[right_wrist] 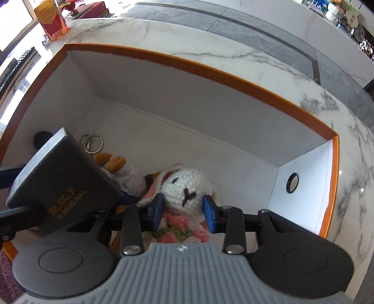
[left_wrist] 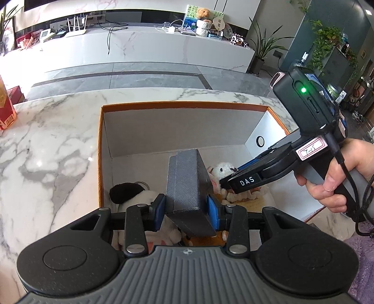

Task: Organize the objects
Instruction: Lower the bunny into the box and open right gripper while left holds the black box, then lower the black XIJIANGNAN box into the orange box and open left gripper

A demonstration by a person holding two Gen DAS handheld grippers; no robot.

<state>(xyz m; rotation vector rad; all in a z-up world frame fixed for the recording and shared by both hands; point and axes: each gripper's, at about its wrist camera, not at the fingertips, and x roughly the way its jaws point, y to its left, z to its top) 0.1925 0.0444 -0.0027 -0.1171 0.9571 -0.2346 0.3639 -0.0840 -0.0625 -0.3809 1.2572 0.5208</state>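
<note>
Marble counter (left_wrist: 46, 149) under both cameras, with an orange-rimmed white cardboard box (left_wrist: 182, 106) sitting open on it. My left gripper (left_wrist: 185, 209) is clamped on a dark grey box (left_wrist: 189, 184), blue pads pressing its two sides; I hold it tilted over the near end of the cardboard box, above the toys inside. From the right wrist view the same grey box (right_wrist: 63, 175) shows gold lettering on its face and hangs at the left of the interior. My right gripper (right_wrist: 183, 210) points steeply down into the cardboard box, its jaws apart on either side of a white crocheted bunny (right_wrist: 184, 187); the bunny's head sits between the blue pads (right_wrist: 157, 208), and I cannot tell whether they touch the yarn. The bunny lies on the box floor with pink and green crochet flowers (right_wrist: 180, 230) just below its head. Beside it, partly hidden by the grey box, lies a small plush with orange-brown ears (right_wrist: 116, 164); two metal key rings (right_wrist: 92, 142) lie near the far left corner. A black-and-white plush (left_wrist: 131, 194) shows under the left gripper. A round grommet hole (right_wrist: 292, 182) sits in the right end wall. A person's hand (left_wrist: 339, 177) grips the right handle. A red and yellow carton (right_wrist: 52, 19) stands on the counter beyond the cardboard box.
</note>
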